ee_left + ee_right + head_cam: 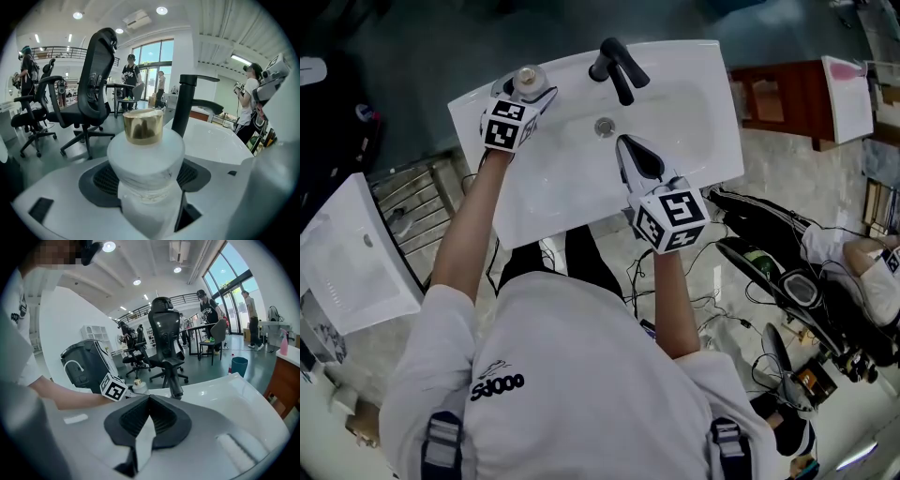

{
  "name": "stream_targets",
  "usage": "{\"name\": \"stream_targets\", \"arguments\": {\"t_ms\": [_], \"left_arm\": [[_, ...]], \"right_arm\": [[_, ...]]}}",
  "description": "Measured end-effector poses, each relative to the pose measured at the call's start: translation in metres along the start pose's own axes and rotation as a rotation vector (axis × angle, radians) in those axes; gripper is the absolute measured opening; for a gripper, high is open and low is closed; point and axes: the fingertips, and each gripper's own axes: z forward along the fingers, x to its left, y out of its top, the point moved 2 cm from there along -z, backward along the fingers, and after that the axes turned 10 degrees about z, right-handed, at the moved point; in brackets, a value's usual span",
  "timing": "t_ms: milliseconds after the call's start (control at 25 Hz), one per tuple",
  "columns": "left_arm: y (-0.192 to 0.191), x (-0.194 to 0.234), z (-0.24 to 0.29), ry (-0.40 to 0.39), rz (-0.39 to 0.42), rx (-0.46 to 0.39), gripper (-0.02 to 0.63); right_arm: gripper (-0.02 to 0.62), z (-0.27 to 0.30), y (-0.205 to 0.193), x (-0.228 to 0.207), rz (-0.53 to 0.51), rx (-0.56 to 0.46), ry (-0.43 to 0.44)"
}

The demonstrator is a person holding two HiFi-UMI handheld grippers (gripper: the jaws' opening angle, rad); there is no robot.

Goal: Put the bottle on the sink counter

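A frosted white bottle (528, 78) with a gold cap stands upright over the back left corner of the white sink counter (712, 94), left of the black faucet (617, 66). My left gripper (527, 92) is shut on the bottle. In the left gripper view the bottle (145, 152) fills the space between the jaws of the left gripper (146, 177), and its base is hidden. My right gripper (625, 142) hovers over the basin near the drain (604, 126). The right gripper (149, 399) is shut with nothing in it. The bottle (137, 386) shows small beyond it.
A second white basin (356, 262) lies on the floor at the left beside a metal rack (412, 202). A black office chair (769, 262) and cables sit to the right. A wooden cabinet (778, 98) stands past the sink's right end. People stand in the background.
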Motion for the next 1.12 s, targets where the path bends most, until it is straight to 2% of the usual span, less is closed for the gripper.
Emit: {"name": "stream_targets", "arguments": {"t_ms": [480,760,920,1120], "left_arm": [[-0.006,-0.008,0.008,0.041,0.091,0.039,0.345],[-0.008,-0.009,0.009,0.057,0.094,0.046,0.342],[-0.011,-0.008,0.009,0.039,0.076,0.067,0.344],[-0.012,-0.009,-0.002,0.027,0.095,0.091,0.344]], "right_arm": [[0.011,-0.003,-0.006,-0.002,-0.008,0.014,-0.010],[0.011,-0.009,-0.008,0.000,-0.012,0.007,-0.017],[0.011,-0.014,-0.010,0.004,-0.011,0.002,-0.016],[0.011,-0.023,-0.011,0.008,-0.016,-0.001,-0.024]]}}
